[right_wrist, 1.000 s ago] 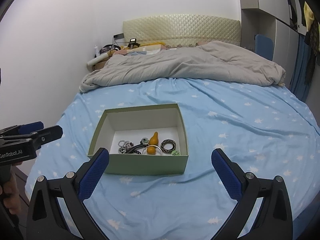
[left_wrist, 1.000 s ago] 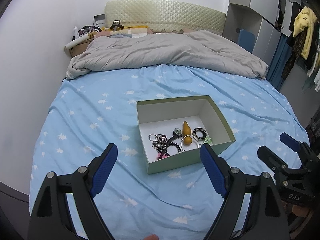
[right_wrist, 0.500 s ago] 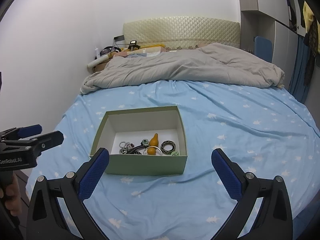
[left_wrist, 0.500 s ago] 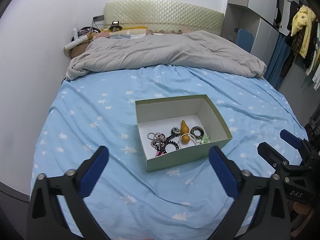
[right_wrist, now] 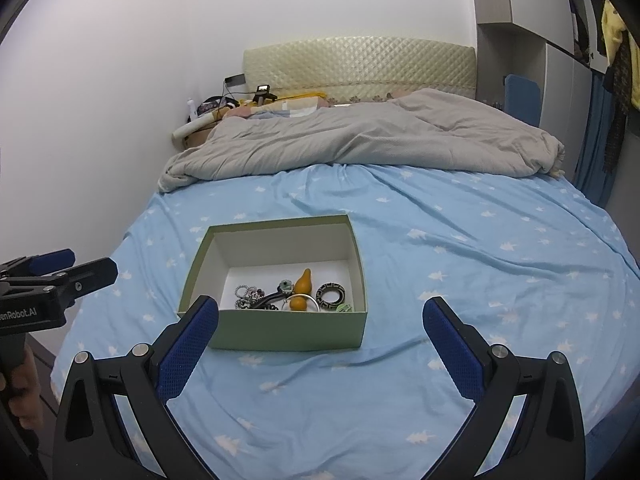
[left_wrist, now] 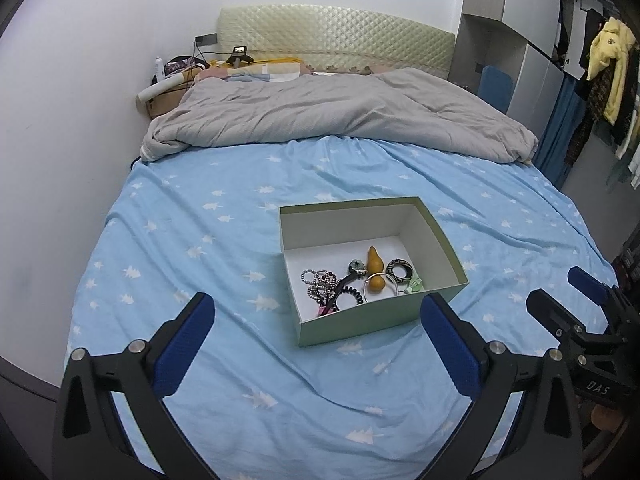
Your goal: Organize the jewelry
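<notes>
An open pale green box [left_wrist: 360,324] [right_wrist: 288,330] sits on the blue star-print bed sheet [left_wrist: 224,248]. Jewelry lies in its near half: an orange gourd pendant [left_wrist: 375,266] [right_wrist: 303,282], a black patterned bangle [left_wrist: 401,272] [right_wrist: 330,297], beaded bracelets [left_wrist: 318,282] [right_wrist: 248,294], a thin silver ring and a black hair tie. My left gripper [left_wrist: 316,308] hangs open just short of the box's near wall, nothing between its blue pads. My right gripper [right_wrist: 320,308] is open too, in front of the box, and shows at the right edge of the left wrist view [left_wrist: 560,290].
A crumpled grey duvet [left_wrist: 336,120] covers the far half of the bed below a quilted headboard [right_wrist: 360,64]. Bedside clutter [left_wrist: 172,76] sits far left by the white wall. Wardrobes and hanging clothes [left_wrist: 608,64] stand on the right. A hand [right_wrist: 24,396] holds the left gripper's handle.
The left gripper's jaws have spread wider apart. The box and the jewelry lie where they were, and the right gripper has stayed open and still.
</notes>
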